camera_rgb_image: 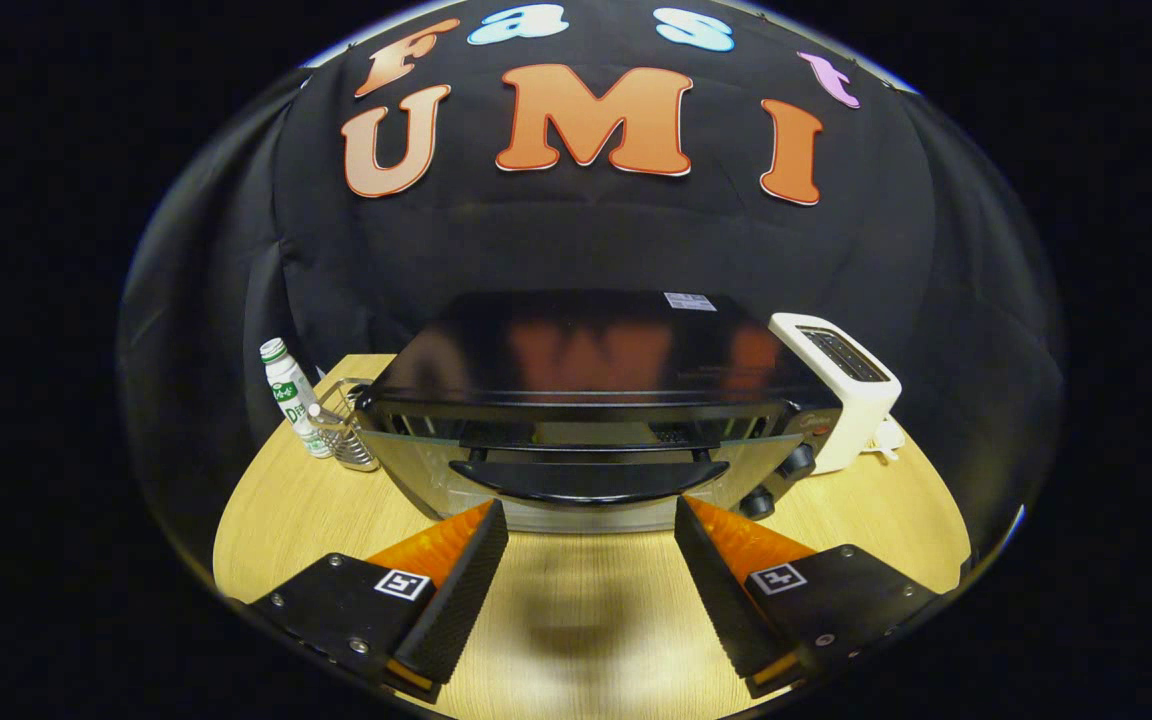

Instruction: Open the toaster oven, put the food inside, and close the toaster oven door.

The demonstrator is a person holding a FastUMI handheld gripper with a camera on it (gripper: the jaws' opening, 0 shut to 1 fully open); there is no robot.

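A black toaster oven (586, 380) stands on the wooden table (276, 520) just ahead of my fingers. Its glass door (416, 470) looks tilted a little outward at the top, and its dark curved handle (586, 480) runs across the front. Two knobs (776, 485) sit at the oven's right side. My gripper (591, 520) is open, with nothing between its fingers. The fingertips are level with the lower edge of the door, one on each side of the handle's middle. No food is visible.
A white pop-up toaster (841, 385) stands right of the oven. Left of the oven are a small white bottle with a green cap (291, 395) and a wire basket (346, 435). Bare wooden tabletop lies under and between my fingers.
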